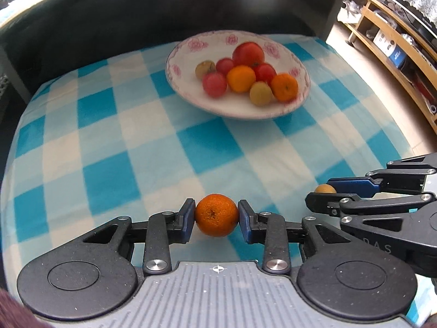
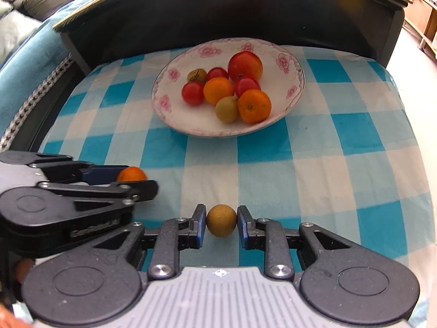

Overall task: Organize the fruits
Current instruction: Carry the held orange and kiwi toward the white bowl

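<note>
Fruits are sitting piled in the flowered bowl (image 1: pixel 237 110) on the checked cloth (image 1: pixel 136 150), while the left gripper (image 1: pixel 216 220) is clamping a mandarin (image 1: pixel 216 215) and the right gripper (image 2: pixel 221 224) is pinching a small brown fruit (image 2: pixel 221 220).

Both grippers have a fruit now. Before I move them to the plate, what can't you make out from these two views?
- Left wrist view: most of the small brown fruit is hidden behind the right gripper fingers.
- Right wrist view: the lower half of the orange is hidden by the left gripper.
- Left wrist view: the plate near rim is blurred.
- Both views: whether either held fruit is clear of the checked cloth.
</note>
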